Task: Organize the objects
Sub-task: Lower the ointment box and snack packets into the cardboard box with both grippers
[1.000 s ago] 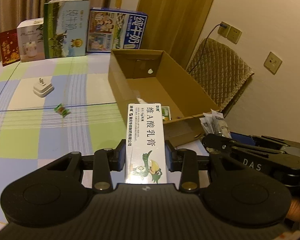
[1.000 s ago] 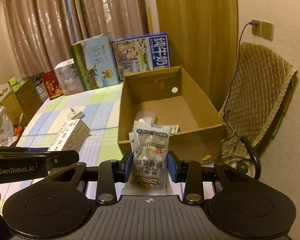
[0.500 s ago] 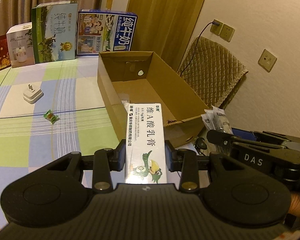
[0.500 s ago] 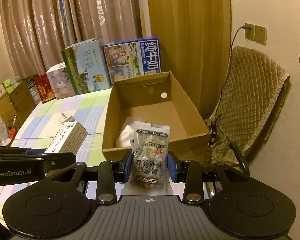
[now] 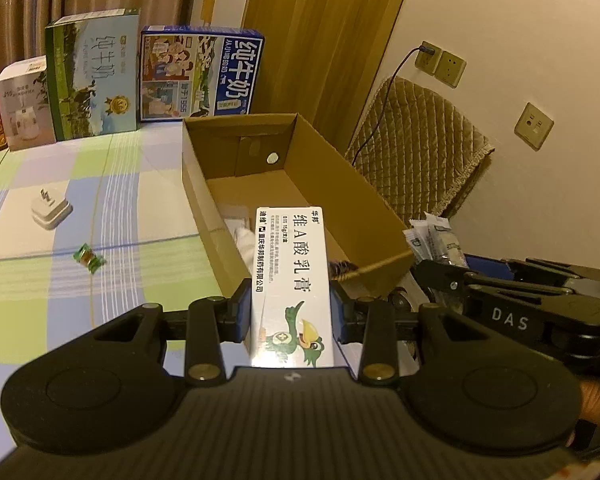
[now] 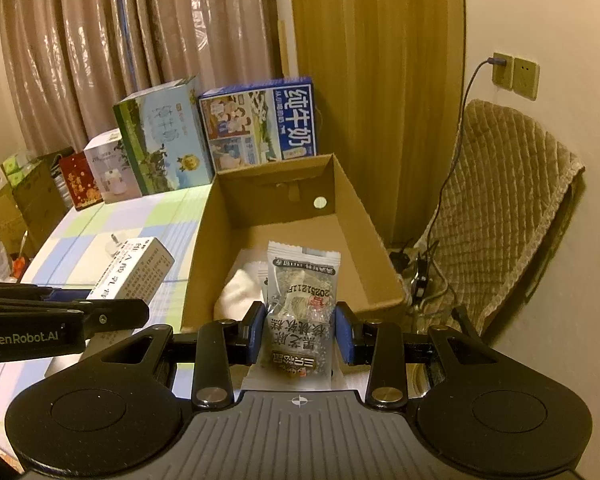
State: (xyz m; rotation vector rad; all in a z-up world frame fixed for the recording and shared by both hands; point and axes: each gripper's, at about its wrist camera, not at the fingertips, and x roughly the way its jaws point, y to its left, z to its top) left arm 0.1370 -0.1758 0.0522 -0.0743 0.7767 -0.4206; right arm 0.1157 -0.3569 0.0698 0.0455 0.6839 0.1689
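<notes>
My left gripper (image 5: pixel 292 316) is shut on a white ointment box (image 5: pixel 290 276) with a green bird, held at the near left corner of the open cardboard box (image 5: pixel 363 192). My right gripper (image 6: pixel 300 332) is shut on a clear snack packet (image 6: pixel 301 300) with dark filling, held over the cardboard box's (image 6: pixel 363 236) near end. White soft items (image 6: pixel 240 284) lie on the box floor. The ointment box (image 6: pixel 134 272) and left gripper also show in the right wrist view, and the snack packet (image 5: pixel 435 240) shows in the left wrist view.
A white charger plug (image 5: pixel 50 210) and a green wrapped candy (image 5: pixel 88 258) lie on the checked tablecloth (image 5: pixel 100 184). Milk cartons (image 5: pixel 202 74) and gift boxes (image 5: pixel 22 104) stand along the far edge. A quilted chair (image 6: pixel 503 208) stands right of the table.
Both grippers have risen and moved forward toward the cardboard box, each still holding its item. The box interior now shows more from above.
</notes>
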